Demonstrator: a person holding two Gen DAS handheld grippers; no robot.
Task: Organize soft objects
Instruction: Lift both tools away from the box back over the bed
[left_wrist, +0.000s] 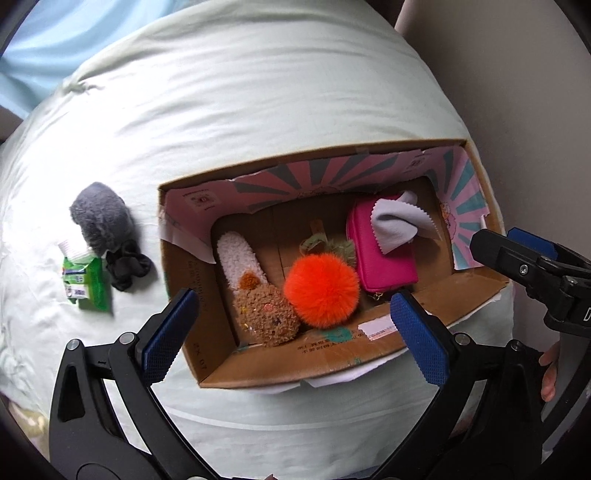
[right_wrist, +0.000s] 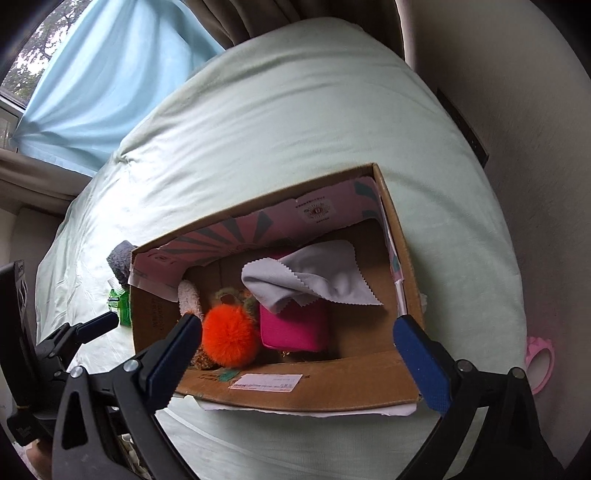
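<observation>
A cardboard box (left_wrist: 288, 363) sits open-topped on a pale green bedcover (left_wrist: 258, 92), its long axis running left to right across the left wrist view, tilted slightly up toward the right. Inside, a white fuzzy slipper-shaped piece (left_wrist: 238, 258) lies with its length running from the far wall down toward the near wall, a brown plush (left_wrist: 266, 314) at its near end. An orange pompom (left_wrist: 321, 291) rests just beside the plush, with an olive fluffy item (left_wrist: 334, 249) behind it, too hidden to identify. A pink pouch (left_wrist: 384, 254) lies to the right, long side pointing near-to-far, and a grey zigzag-edged cloth (right_wrist: 314, 280) is draped over its far end. The left gripper (left_wrist: 293, 332) hangs above the near wall, jaws spread wide and empty; the right gripper (right_wrist: 297, 349) likewise stands fully spread, gripping nothing. Left of the box on the bedcover lie a grey fuzzy sock (left_wrist: 99, 218), a black scrunchie (left_wrist: 127, 269) and a green tissue pack (left_wrist: 86, 280).
</observation>
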